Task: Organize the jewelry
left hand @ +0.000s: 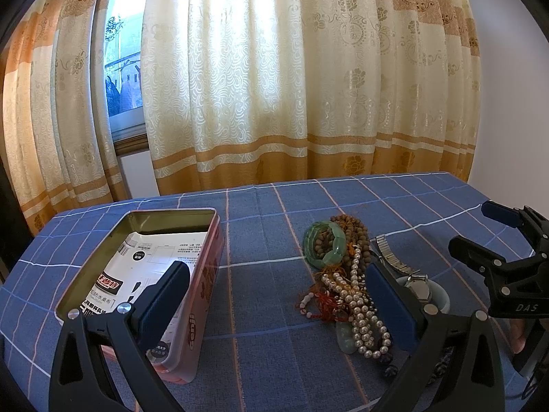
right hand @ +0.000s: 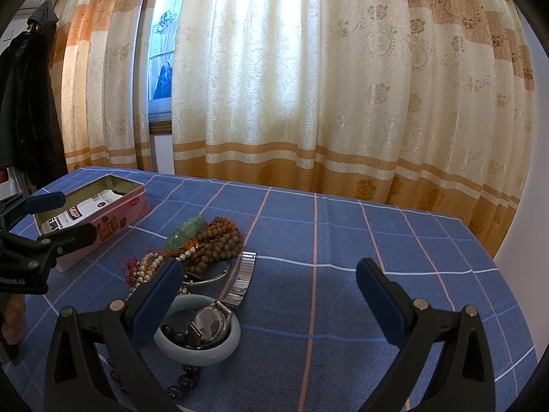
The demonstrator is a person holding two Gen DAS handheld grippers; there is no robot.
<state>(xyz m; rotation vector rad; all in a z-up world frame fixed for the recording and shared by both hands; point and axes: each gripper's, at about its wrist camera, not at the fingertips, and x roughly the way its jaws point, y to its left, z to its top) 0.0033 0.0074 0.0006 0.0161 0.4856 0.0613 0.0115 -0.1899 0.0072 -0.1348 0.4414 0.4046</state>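
Both left gripper (left hand: 284, 295) and right gripper (right hand: 271, 285) gape wide, empty

Blue checked cloth (left hand: 267, 309) covers the desk; pink tin (left hand: 202, 288), green bangle (left hand: 326, 243), white pearls (left hand: 360, 309), brown beads (right hand: 219, 237), cream-and-orange floral curtains (left hand: 274, 86).

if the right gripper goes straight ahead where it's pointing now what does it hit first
Likely nothing: the right gripper is open over bare blue tablecloth; the watch sits left by one finger. Depth unclear.
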